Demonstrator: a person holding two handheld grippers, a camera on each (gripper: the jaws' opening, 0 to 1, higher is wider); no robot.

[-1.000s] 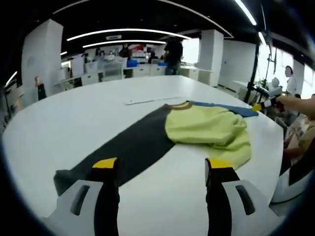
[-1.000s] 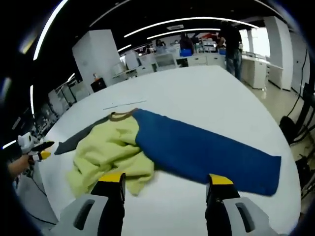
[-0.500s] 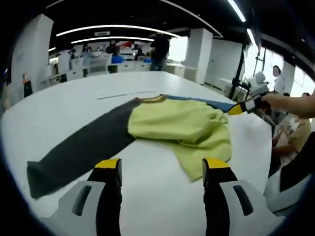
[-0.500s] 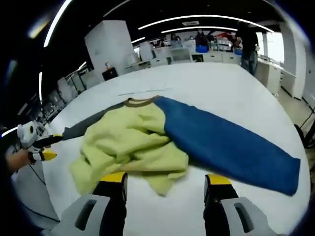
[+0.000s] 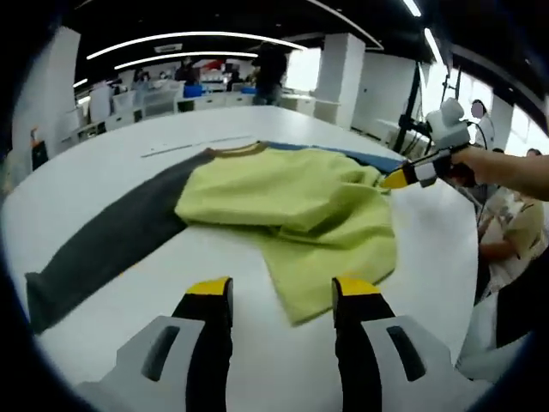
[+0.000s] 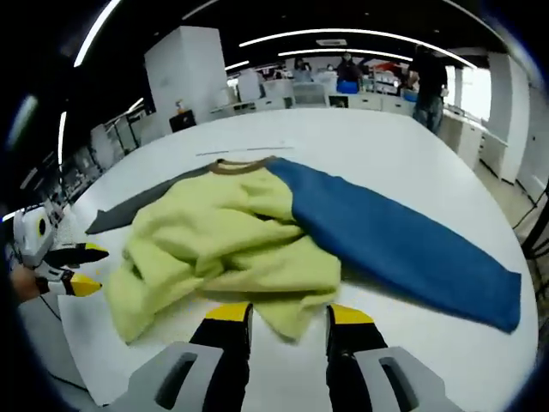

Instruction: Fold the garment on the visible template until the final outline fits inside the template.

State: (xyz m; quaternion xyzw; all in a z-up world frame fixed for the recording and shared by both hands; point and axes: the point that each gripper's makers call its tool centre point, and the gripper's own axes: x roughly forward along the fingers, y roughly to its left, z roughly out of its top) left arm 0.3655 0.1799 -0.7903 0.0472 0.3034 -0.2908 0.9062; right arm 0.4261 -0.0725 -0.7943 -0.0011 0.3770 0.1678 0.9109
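Observation:
The garment lies crumpled on the white table (image 5: 129, 283): a yellow-green body (image 5: 292, 202), a dark grey sleeve (image 5: 94, 245) and a blue sleeve (image 6: 403, 249), with a brown collar (image 6: 240, 165). My left gripper (image 5: 283, 292) is open, and a corner of the yellow hem lies between its jaws. The right gripper (image 6: 289, 313) is open with a narrower gap, also over the hem's edge (image 6: 292, 322). In the left gripper view the right gripper (image 5: 412, 172) comes in from the right. In the right gripper view the left gripper (image 6: 77, 268) appears at the left.
A thin pale strip (image 6: 244, 150) lies on the table beyond the collar. A person's hand (image 5: 489, 163) holds the right gripper. Desks and standing people (image 6: 425, 81) fill the far room. The table edge (image 6: 69, 343) is close on the near side.
Both views have moved in closer to the yellow hem. Both pairs of jaws have narrowed, the right more. The hem's corner now lies between each pair of jaws.

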